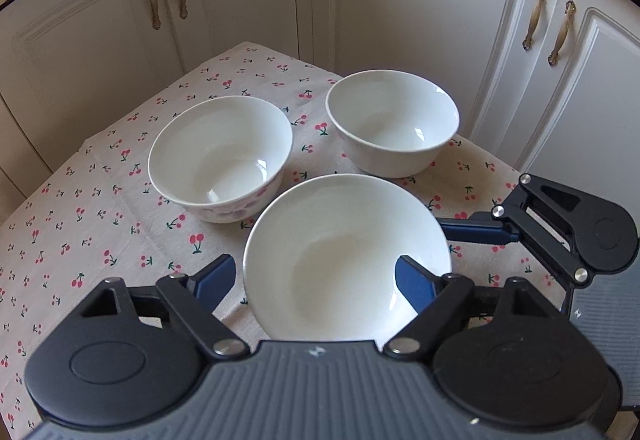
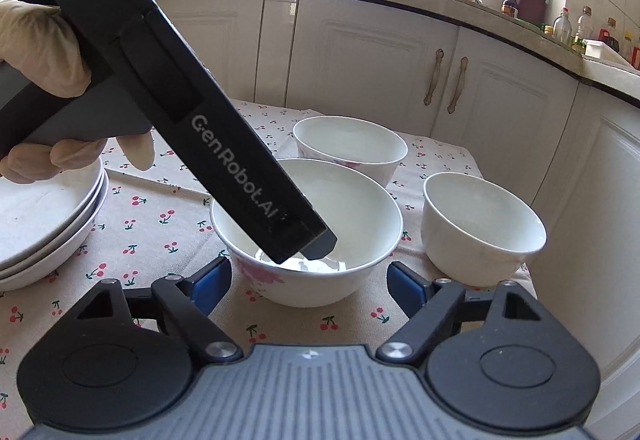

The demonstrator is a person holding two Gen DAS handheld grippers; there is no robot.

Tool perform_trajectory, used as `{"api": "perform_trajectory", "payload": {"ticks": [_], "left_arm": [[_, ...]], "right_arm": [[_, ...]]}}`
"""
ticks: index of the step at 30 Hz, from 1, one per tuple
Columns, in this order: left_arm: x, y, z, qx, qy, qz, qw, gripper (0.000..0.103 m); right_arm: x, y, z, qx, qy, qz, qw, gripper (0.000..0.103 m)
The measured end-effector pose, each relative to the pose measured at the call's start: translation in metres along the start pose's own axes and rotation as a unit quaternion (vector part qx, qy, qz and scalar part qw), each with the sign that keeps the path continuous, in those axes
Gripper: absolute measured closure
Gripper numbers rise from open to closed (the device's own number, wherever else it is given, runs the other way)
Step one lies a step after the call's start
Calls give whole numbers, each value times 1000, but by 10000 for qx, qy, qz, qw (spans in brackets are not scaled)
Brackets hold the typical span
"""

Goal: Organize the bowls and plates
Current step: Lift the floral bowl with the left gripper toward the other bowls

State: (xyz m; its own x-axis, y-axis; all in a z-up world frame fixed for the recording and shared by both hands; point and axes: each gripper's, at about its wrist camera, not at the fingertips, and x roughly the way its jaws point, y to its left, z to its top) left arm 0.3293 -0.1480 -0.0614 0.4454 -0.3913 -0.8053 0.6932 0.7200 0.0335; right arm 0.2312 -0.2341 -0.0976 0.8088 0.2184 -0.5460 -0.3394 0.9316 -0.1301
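As the near bowl (image 1: 340, 232) sits on the table (image 1: 100, 224), the left gripper (image 1: 316, 276) hangs open, one finger (image 1: 412, 288) dipped inside. The right gripper (image 2: 310, 276) stands open astride it, holding nothing. Best to pinch the wall squarely, lift straight, then nest it in a far bowl (image 1: 220, 156).

Bowl between the jaws (image 1: 344, 260) – glossy white ceramic; tablecloth (image 1: 100, 224) under it – matt woven cloth; finger pads (image 1: 218, 276) matt blue.
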Motion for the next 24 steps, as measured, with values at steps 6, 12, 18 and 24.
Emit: {"api": "perform_trajectory", "payload": {"ticks": [6,12,18,24], "left_arm": [[4,-1,3,73,16,-49,10000,23],[9,1,4,88,75,-110,9999,23],[14,3,6,135,142,-166,9997,23],[13,5,6,67,169,-227,9996,23]], "right_arm": [[0,1,2,-16,-48,-23,10000,18],[0,-1,3,34,-67,47,10000,18],[0,-3,3,43,-71,63,9999,18],[0,-2,4,22,-52,74,10000,18]]}}
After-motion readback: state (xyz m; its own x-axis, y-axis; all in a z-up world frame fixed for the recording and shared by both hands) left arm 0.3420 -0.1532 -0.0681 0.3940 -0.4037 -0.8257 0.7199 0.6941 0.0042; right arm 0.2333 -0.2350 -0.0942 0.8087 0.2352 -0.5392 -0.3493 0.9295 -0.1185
